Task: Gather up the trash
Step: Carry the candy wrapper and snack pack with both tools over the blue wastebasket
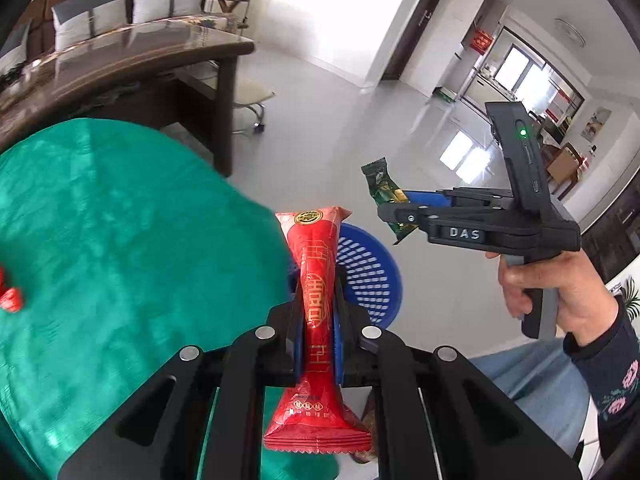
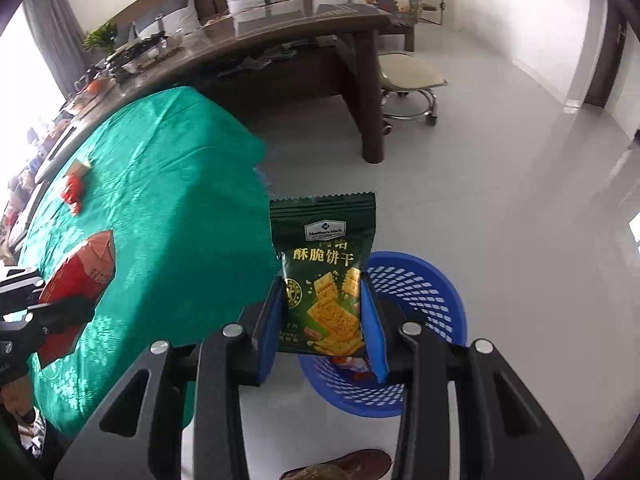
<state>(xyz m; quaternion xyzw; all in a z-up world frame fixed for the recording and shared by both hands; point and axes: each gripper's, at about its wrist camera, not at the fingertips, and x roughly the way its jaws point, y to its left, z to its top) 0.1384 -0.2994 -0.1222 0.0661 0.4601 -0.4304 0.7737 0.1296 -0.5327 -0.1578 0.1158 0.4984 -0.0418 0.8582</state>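
Note:
My left gripper is shut on a long red snack wrapper, held over the edge of the green-clothed table, just above a blue mesh basket on the floor. My right gripper is shut on a dark green cracker packet, held above the same blue basket, which holds some trash. The right gripper and its green packet also show in the left wrist view. The left gripper with the red wrapper shows in the right wrist view.
Red scraps lie on the green cloth; one also shows in the left wrist view. A dark wooden table stands behind, with a wheeled stool beside it. Pale tiled floor surrounds the basket.

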